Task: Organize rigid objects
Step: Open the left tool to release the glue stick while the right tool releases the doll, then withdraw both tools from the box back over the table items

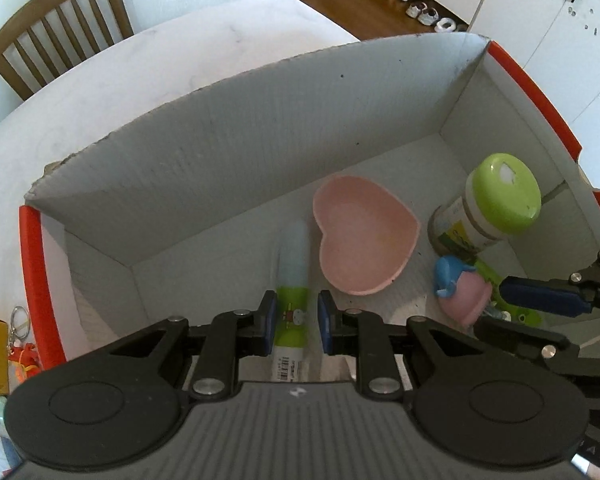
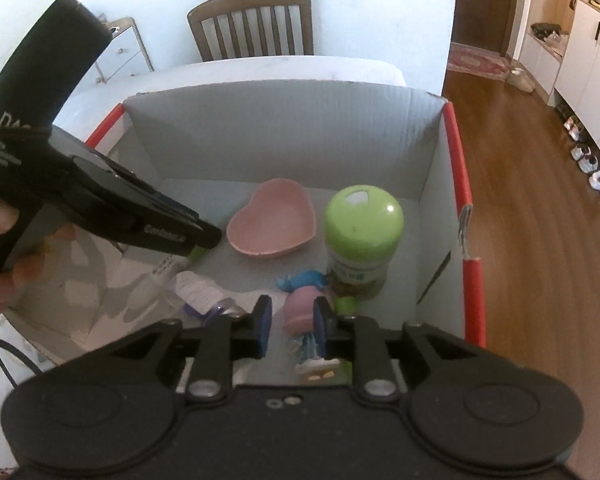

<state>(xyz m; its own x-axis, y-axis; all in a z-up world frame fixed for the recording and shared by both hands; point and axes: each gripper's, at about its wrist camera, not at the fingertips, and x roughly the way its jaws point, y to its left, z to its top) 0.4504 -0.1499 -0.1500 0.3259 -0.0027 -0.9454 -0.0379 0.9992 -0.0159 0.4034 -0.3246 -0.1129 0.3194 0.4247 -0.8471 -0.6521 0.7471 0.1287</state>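
Tube (image 1: 293,280), green-and-pale-blue, is pinched at its lower printed part by the left tool (image 1: 297,322), jaws fully closed on it, tube pointing down into the white box (image 1: 260,128) just beside the pink heart dish (image 1: 364,236). The right tool (image 2: 288,326) has jaws nearly closed around a small pink-and-blue figurine (image 2: 302,308), pads look pressed on it, low in the box near the green-lidded jar (image 2: 362,240). Risks, as a judgement: tube is held near one end only, so it may swing or slip when lowered; its tip may knock the dish rim and shove it; both tools work close together in one box and could bump; figurine may tip the upright jar if dropped against it. Box contents: heart dish, empty; jar standing upright; a green item partly hidden beside the jar, cannot tell what; a clear wrapped item (image 2: 198,290) near the front wall. Box sits on the white bench (image 1: 140,64); a yellow carton and a keyring (image 1: 18,320) lie outside it.
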